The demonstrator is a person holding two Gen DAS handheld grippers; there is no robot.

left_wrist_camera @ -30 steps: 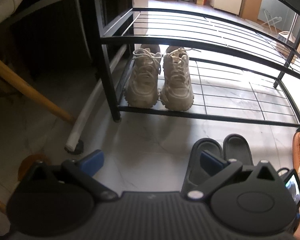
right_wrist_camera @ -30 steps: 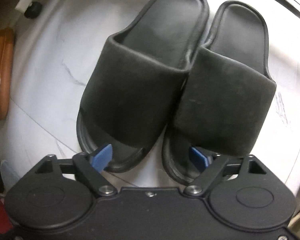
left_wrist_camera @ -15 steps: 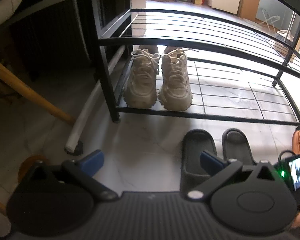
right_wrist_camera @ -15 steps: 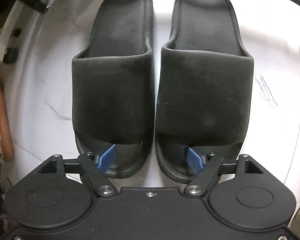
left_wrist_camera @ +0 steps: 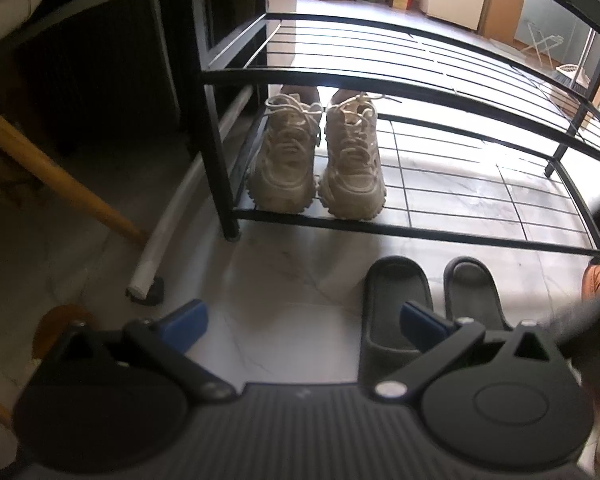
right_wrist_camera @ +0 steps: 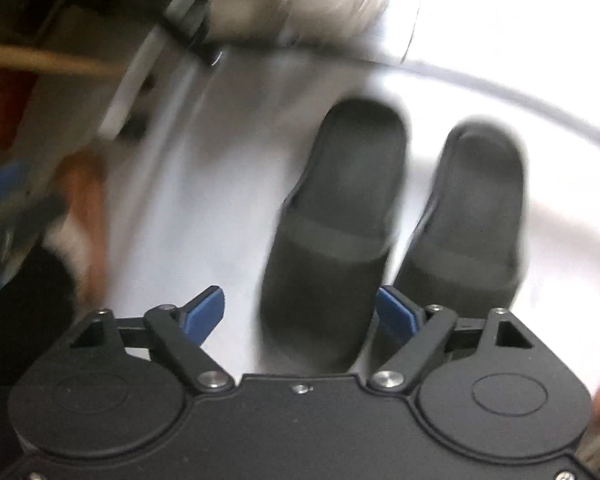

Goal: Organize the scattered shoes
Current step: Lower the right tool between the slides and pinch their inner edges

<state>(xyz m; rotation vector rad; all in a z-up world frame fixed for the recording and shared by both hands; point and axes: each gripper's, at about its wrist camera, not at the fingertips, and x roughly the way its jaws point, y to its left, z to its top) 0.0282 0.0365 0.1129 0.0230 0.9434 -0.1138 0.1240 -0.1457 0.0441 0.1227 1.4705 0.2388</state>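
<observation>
Two black slide slippers lie side by side on the pale floor in front of the black wire shoe rack. A pair of beige sneakers stands on the rack's lowest shelf at its left end. My left gripper is open above the floor, its right finger over the left slipper's strap. The right wrist view is blurred: the same slippers lie ahead, and my right gripper is open with the left slipper's toe end between its fingers, contact unclear.
A wooden leg slants across the left, beside a white tube with a black foot. An orange-brown object sits at the right edge. The rack's upper shelf is bare, as is the lowest shelf's right part.
The right gripper has pulled back and tilted, so the slippers look smaller and farther, shifted to the right. The left view has barely changed; a blurred dark shape now crosses its lower right.
</observation>
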